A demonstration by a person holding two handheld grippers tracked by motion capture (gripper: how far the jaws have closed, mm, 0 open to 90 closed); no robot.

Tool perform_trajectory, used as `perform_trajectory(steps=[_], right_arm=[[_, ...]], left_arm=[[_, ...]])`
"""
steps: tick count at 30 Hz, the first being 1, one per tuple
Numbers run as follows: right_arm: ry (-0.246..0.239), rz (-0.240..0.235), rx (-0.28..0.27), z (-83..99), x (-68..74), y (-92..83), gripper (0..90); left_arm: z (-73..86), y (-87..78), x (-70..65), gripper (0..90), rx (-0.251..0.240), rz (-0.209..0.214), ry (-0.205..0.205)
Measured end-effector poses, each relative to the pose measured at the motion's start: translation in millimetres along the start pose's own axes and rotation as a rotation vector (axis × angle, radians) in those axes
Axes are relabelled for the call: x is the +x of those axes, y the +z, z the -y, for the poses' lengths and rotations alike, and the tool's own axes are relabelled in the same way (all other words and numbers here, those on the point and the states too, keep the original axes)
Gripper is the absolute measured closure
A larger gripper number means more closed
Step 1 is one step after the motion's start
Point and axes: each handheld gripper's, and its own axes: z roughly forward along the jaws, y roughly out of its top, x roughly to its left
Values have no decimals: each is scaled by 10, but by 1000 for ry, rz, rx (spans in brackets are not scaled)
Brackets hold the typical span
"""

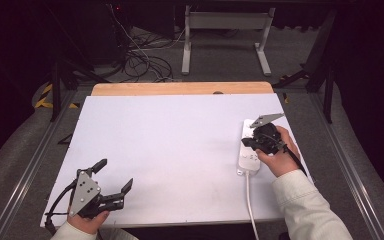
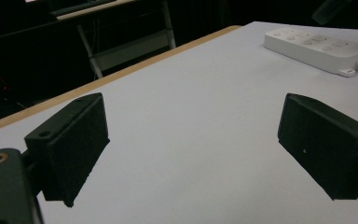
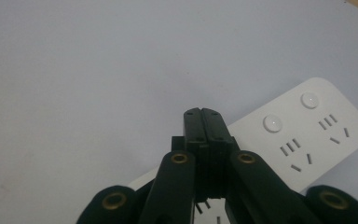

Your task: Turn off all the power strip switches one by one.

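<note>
Power strip (image 1: 249, 150), white with round buttons and socket slots, lies near the right edge of the white table (image 1: 170, 150), its cord (image 1: 252, 207) trailing toward you off the near edge. Your right gripper (image 1: 254, 141) hovers directly over the strip, jaws pressed flat together with nothing between them, as the right gripper view shows (image 3: 201, 122). Your left gripper (image 1: 114, 176) sits well apart at the near left corner, jaws spread wide and empty above bare tabletop, the strip (image 2: 318, 48) visible far beyond them.
</note>
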Motion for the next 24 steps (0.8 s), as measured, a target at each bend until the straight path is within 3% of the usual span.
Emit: perform_trajectory(steps=[24], right_arm=[[55,40,87,38,-260,309,900]], left_arm=[[4,3,0,91,-3,-2,0]])
